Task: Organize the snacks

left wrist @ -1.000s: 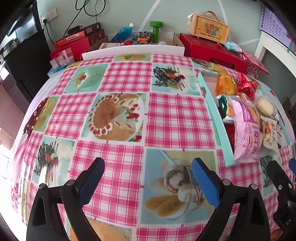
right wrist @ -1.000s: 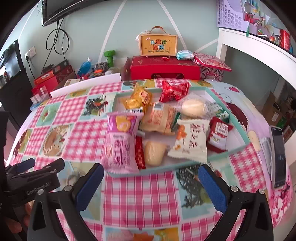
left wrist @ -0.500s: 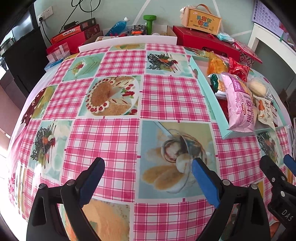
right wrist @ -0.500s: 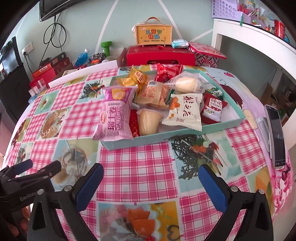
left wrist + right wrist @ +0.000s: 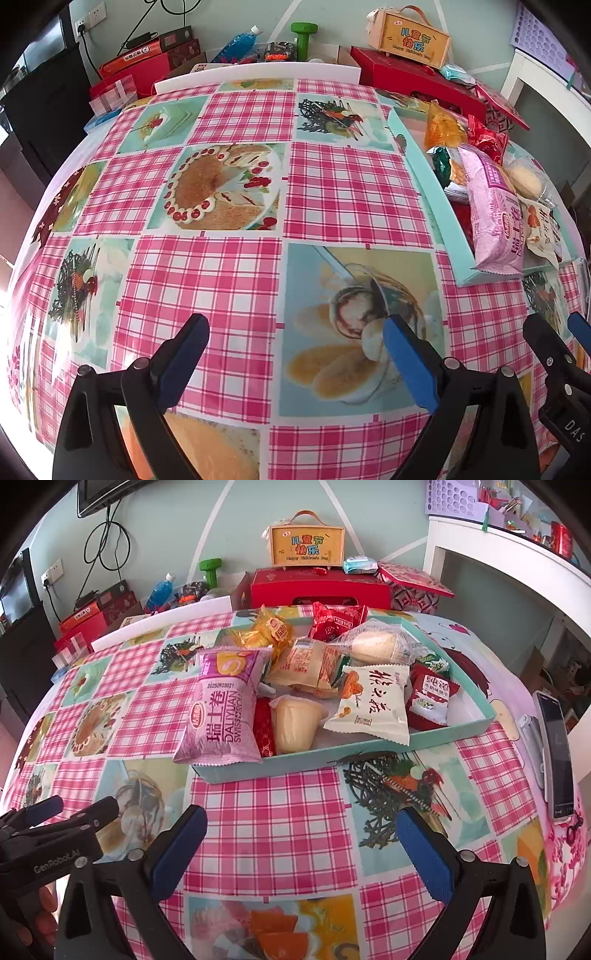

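Observation:
A teal tray holds a heap of snacks: a pink Swiss-roll bag hanging over its front left corner, a pale jelly cup, a white packet, a red packet and a yellow wrapper. My right gripper is open and empty above the checked cloth, in front of the tray. To the tray's left, my left gripper is open and empty over the cloth. The tray and the pink bag lie to its right.
A phone lies near the table's right edge. Behind the table stand a red box, a handled orange case, a green dumbbell and a white board. A white shelf stands at the right.
The right gripper has drawn back a little from the tray, so more cloth shows between them. The left view has shifted slightly. Both grippers stay open and empty.

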Demonstrator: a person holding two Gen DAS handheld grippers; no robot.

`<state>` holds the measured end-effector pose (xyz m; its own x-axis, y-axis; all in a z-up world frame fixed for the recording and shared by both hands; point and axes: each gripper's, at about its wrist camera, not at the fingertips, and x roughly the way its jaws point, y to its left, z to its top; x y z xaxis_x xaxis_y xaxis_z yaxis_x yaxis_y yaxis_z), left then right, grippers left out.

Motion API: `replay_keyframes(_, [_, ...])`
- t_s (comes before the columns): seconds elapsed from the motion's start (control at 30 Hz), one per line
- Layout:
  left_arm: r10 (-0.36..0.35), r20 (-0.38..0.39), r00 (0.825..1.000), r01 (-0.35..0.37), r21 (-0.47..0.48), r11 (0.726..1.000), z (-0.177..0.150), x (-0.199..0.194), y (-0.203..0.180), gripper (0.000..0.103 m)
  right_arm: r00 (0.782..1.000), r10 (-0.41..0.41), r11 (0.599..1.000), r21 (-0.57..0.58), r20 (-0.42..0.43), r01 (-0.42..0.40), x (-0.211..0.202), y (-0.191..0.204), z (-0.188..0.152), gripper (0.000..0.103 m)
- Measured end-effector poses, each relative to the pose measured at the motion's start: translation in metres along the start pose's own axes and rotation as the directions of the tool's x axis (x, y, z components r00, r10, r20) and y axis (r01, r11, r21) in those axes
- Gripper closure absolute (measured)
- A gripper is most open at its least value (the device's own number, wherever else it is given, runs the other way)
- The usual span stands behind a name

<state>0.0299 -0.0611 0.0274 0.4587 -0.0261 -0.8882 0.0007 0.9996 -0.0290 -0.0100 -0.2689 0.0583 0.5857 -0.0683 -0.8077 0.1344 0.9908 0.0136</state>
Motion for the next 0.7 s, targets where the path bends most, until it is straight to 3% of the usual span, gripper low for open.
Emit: replay_keyframes(0.7, [-0.030, 0.005, 1.000, 0.030, -0.003, 1.000, 0.002, 0.014, 0.004, 0.008, 0.999, -0.023, 1.000, -0.003, -0.023, 0.023, 0.012, -0.001, -0.001, 0.000])
